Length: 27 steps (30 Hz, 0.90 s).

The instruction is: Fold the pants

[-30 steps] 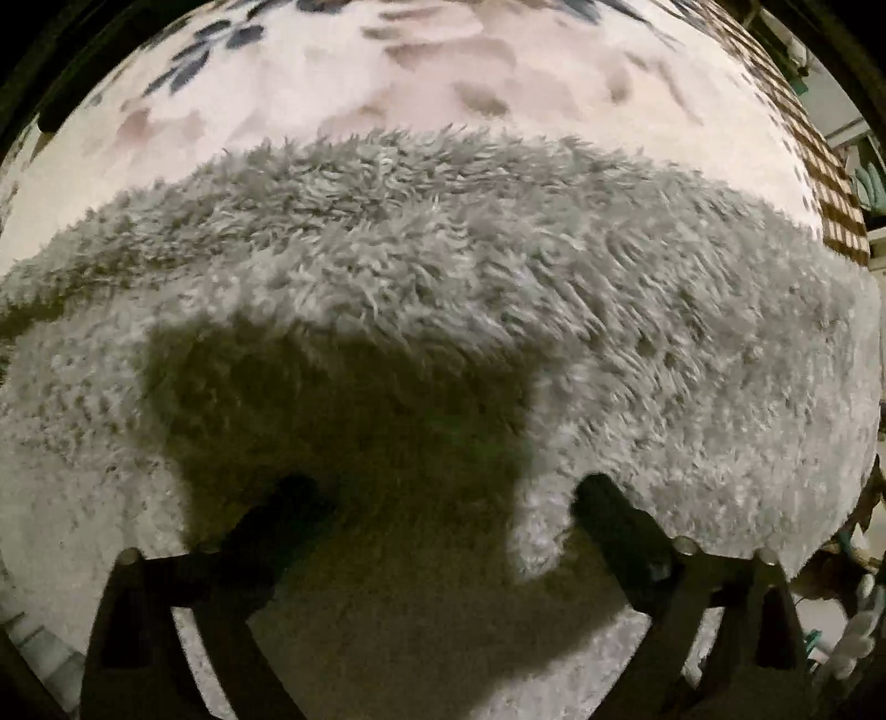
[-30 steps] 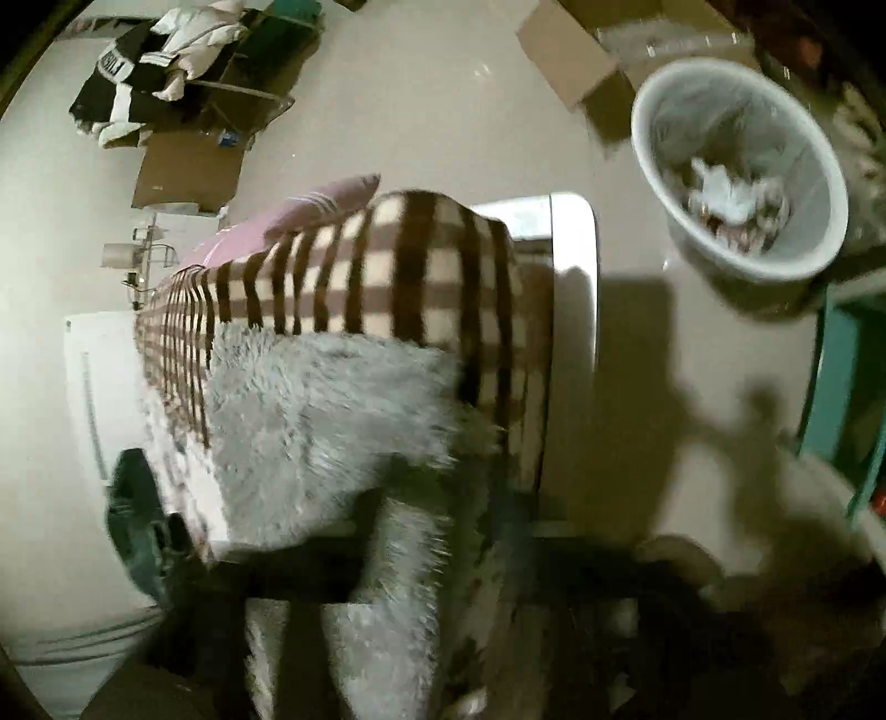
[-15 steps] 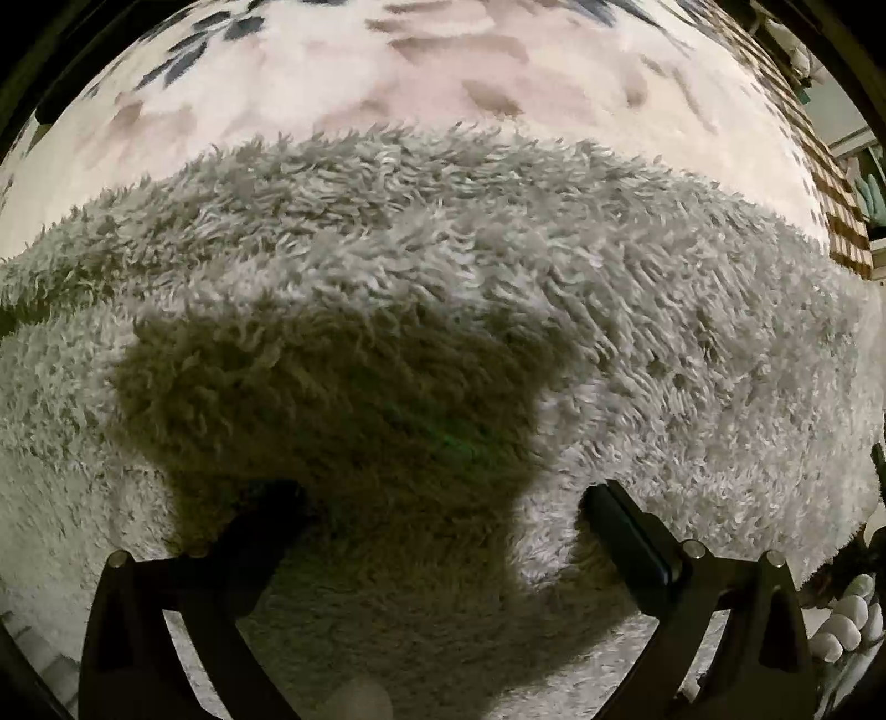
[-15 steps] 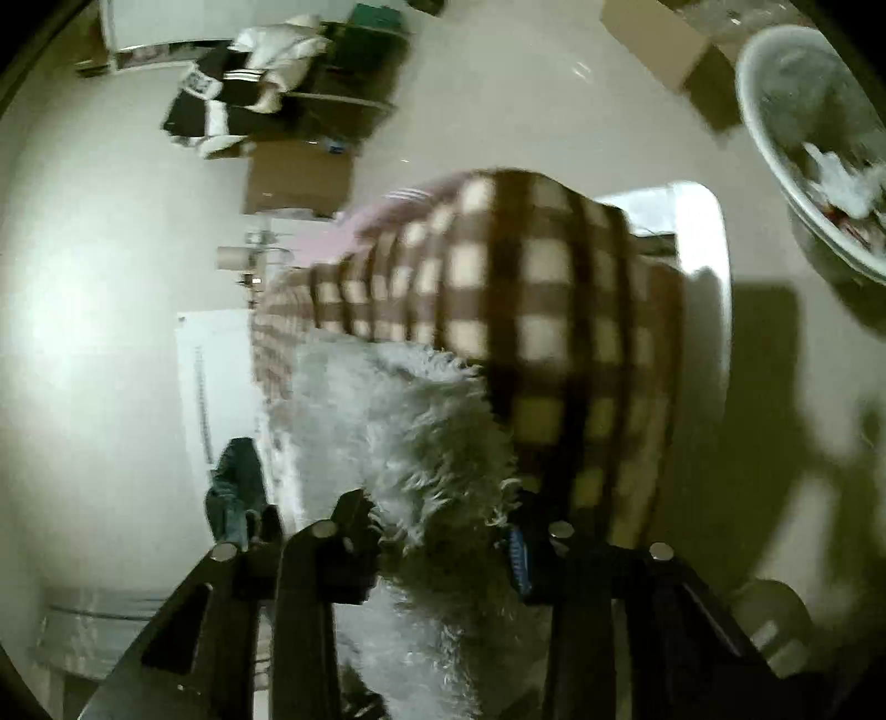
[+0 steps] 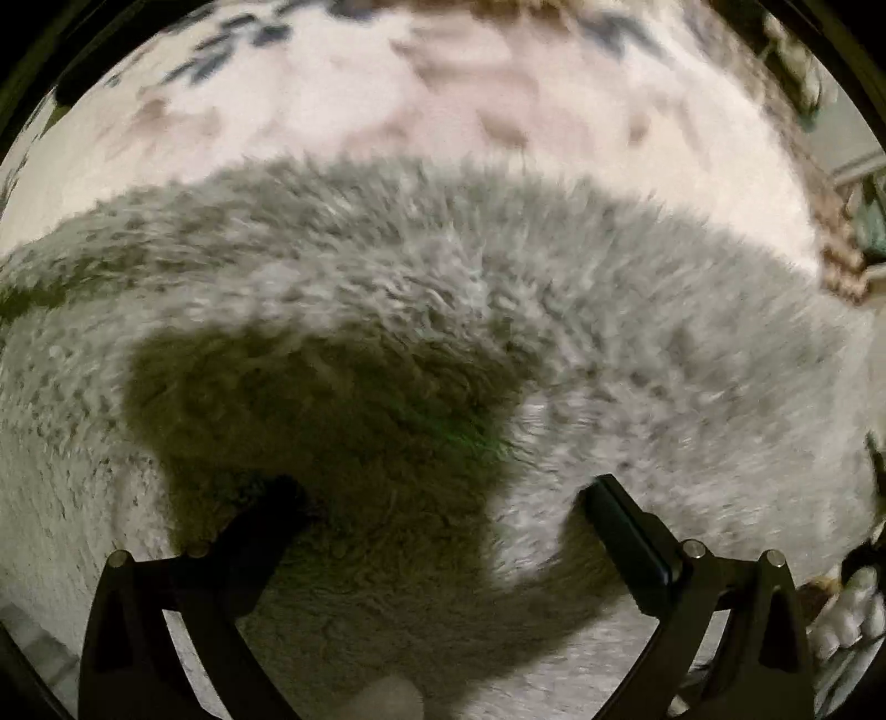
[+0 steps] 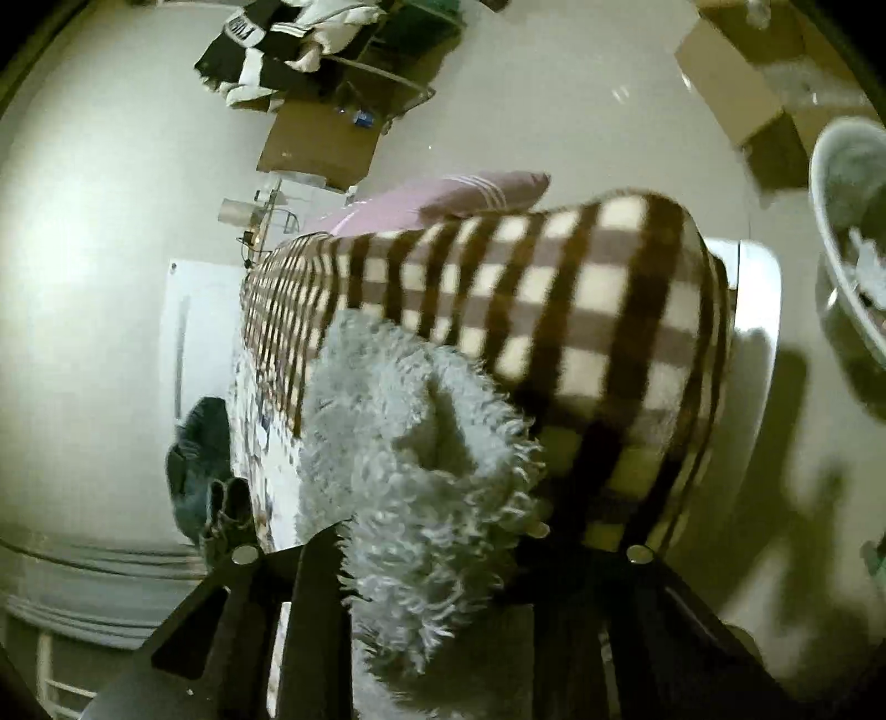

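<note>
The pants [image 5: 443, 310] are grey and fluffy and lie spread across a floral bed sheet [image 5: 387, 105], filling most of the left wrist view. My left gripper [image 5: 443, 493] is open, both fingers [image 5: 626, 526] resting on or just above the fleece, nothing between them. In the right wrist view my right gripper [image 6: 426, 531] is shut on a bunched end of the fluffy pants [image 6: 410, 459], held up above the bed's corner.
A brown-and-cream checked blanket [image 6: 554, 310] covers the bed's end, with a pink pillow [image 6: 443, 194] beyond. On the floor are cardboard boxes [image 6: 326, 138], dark clothes [image 6: 277, 50], and a white bin [image 6: 853, 232] at right.
My right gripper has lifted and turned with the pants' end in it. My left gripper has shifted slightly over the fleece, staying open.
</note>
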Each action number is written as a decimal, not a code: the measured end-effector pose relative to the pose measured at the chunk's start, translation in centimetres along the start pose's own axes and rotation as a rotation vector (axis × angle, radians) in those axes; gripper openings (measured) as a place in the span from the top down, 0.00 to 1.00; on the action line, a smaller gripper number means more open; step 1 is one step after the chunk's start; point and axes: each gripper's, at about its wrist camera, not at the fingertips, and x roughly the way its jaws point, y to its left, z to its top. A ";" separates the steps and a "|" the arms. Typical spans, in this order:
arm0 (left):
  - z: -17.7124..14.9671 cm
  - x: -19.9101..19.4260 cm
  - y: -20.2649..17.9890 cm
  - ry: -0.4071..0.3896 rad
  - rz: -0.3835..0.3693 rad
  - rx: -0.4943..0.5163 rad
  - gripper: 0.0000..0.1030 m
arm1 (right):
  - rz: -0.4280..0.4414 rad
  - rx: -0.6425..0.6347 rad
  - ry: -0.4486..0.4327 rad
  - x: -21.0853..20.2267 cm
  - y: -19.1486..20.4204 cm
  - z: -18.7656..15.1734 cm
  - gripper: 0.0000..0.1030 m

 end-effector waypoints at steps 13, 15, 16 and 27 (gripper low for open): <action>-3.7 -10.7 9.7 -0.166 -0.136 -0.168 0.00 | 0.068 -0.361 0.044 -2.3 19.9 -10.1 0.80; -4.6 -11.9 12.7 -0.174 -0.142 -0.211 0.00 | 0.083 -0.415 0.084 -1.5 22.5 -13.7 0.80; -5.0 -12.5 14.4 -0.176 -0.138 -0.233 0.00 | 0.087 -0.442 0.104 -1.2 23.5 -15.8 0.80; -10.2 -13.5 32.4 -0.166 -0.062 -0.412 0.00 | -0.008 -0.755 0.427 11.1 25.8 -44.5 0.81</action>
